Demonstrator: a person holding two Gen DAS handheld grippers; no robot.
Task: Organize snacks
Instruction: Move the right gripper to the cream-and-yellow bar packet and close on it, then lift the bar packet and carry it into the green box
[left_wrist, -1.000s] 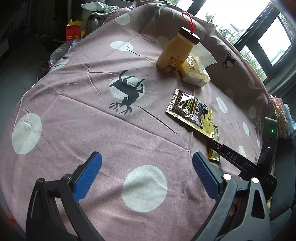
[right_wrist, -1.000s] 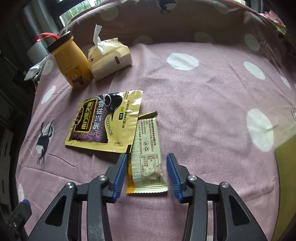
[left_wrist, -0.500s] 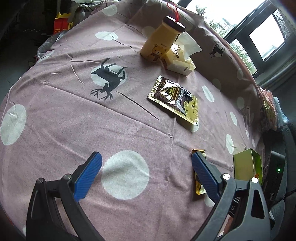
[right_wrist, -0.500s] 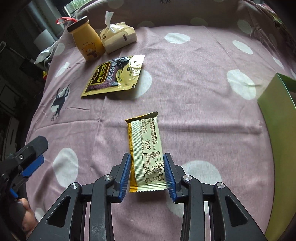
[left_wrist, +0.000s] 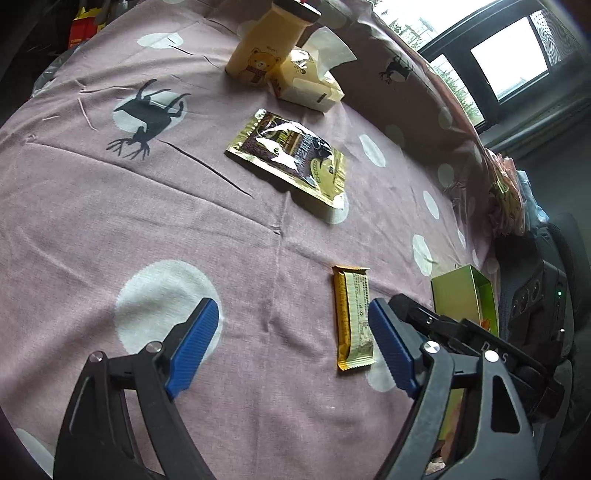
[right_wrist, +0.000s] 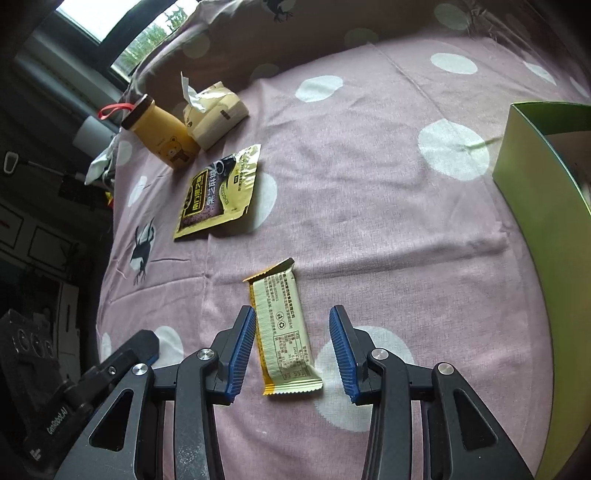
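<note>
A yellow-and-cream snack bar lies flat on the pink dotted cloth, between the spread jaws of my right gripper, which is open and not touching it. The bar also shows in the left wrist view, just left of the right gripper's body. My left gripper is open and empty above the cloth. A gold-and-black sachet lies farther back, also seen in the left wrist view. An open green box stands at the right, also visible in the left wrist view.
A yellow bear bottle and a tissue pack stand at the far left of the table; they also show in the left wrist view, bottle, tissue pack. Windows and dark furniture surround the table.
My right gripper carried the snack bar back toward the near edge, set it on the cloth and opened. The left gripper moved forward over the table.
</note>
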